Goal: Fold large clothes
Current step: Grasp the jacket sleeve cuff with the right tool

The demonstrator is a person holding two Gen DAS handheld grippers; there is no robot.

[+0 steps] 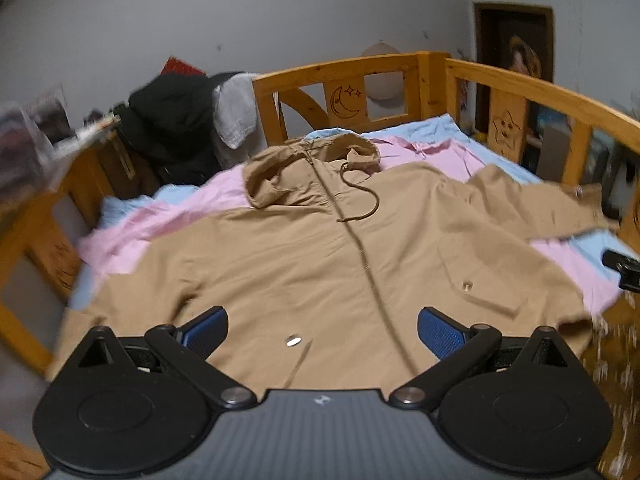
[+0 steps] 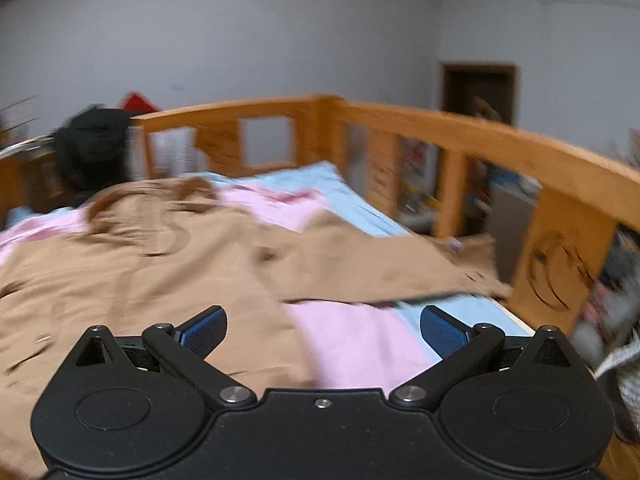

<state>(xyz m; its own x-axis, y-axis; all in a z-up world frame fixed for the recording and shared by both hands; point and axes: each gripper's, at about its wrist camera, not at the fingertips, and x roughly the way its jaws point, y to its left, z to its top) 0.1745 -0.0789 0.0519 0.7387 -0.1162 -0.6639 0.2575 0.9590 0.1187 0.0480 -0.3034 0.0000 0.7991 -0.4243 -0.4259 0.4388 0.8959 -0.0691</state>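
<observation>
A large tan hooded jacket (image 1: 312, 260) lies spread face up on the bed, zip closed, hood (image 1: 304, 168) toward the headboard, one sleeve (image 1: 532, 204) stretched out to the right. My left gripper (image 1: 322, 330) is open and empty, hovering over the jacket's lower hem. My right gripper (image 2: 324, 330) is open and empty, above the jacket's (image 2: 160, 272) right edge and the pink sheet (image 2: 352, 340); the sleeve (image 2: 380, 268) lies ahead of it. The right wrist view is blurred. A bit of the right gripper shows at the left wrist view's right edge (image 1: 622, 266).
The bed has a pink sheet (image 1: 132, 232) over a blue one (image 1: 440, 128), and a wooden rail (image 1: 344, 92) around head and right side (image 2: 460, 136). Dark and grey clothes (image 1: 176, 120) hang over the rail at the back left. A framed picture (image 1: 516, 44) hangs on the wall.
</observation>
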